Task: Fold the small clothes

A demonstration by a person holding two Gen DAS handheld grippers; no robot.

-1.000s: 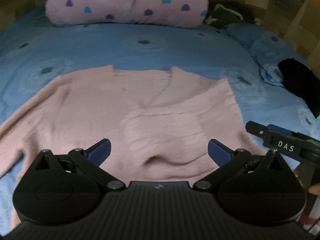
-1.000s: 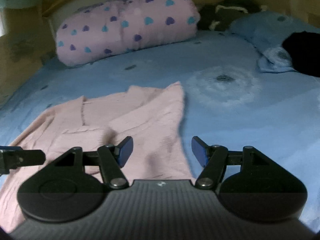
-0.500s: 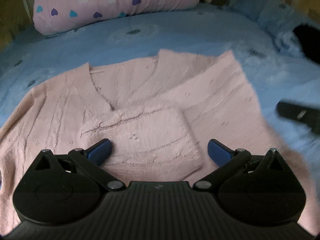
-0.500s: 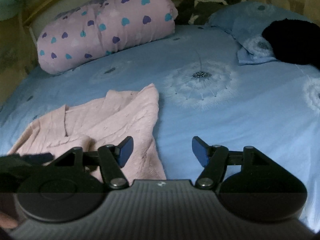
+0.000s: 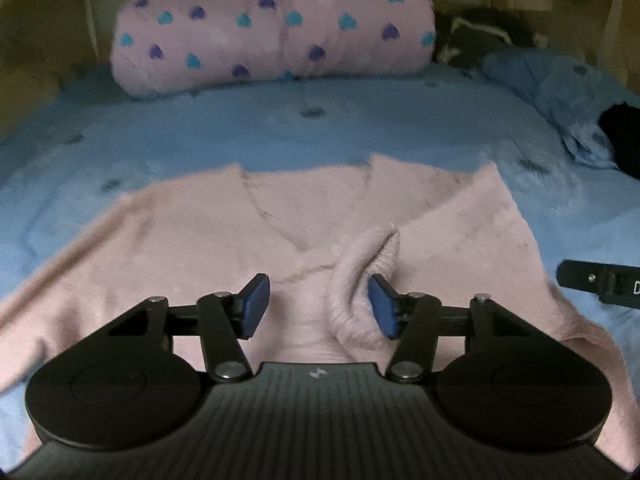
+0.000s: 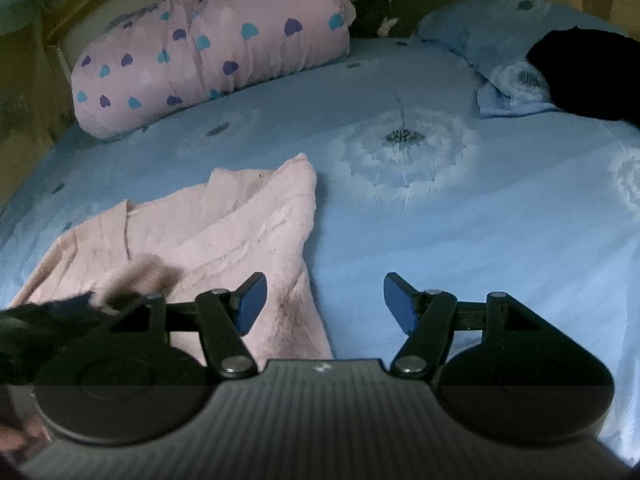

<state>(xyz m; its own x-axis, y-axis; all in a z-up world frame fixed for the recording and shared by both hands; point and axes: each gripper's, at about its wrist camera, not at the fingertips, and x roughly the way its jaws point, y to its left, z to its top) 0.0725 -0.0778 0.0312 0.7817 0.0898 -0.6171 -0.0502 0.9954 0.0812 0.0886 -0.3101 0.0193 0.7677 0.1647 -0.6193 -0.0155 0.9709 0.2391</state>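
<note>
A pink knitted V-neck sweater [image 5: 180,248] lies face up on the blue bed sheet [image 6: 440,232]. Its right sleeve is folded in over the chest. The sleeve's ribbed cuff [image 5: 356,284] is rucked up into a roll between the jaws of my left gripper [image 5: 318,304]. Those jaws are closing; the roll rests against the right pad [image 5: 382,308], while the left pad stands clear of it. My right gripper [image 6: 324,304] hangs open just past the sweater's right edge [image 6: 304,264], with only sheet between its fingers. Its tip [image 5: 600,282] shows at the right of the left wrist view.
A pink pillow with heart prints [image 5: 272,28] lies across the head of the bed. A crumpled blue pillow [image 5: 560,92] and a black garment [image 6: 588,72] sit at the far right. A dark bundle [image 5: 480,36] is behind them.
My left gripper's jaws have narrowed from wide open. The flat sleeve cuff now stands bunched up between them. The right gripper has hardly moved.
</note>
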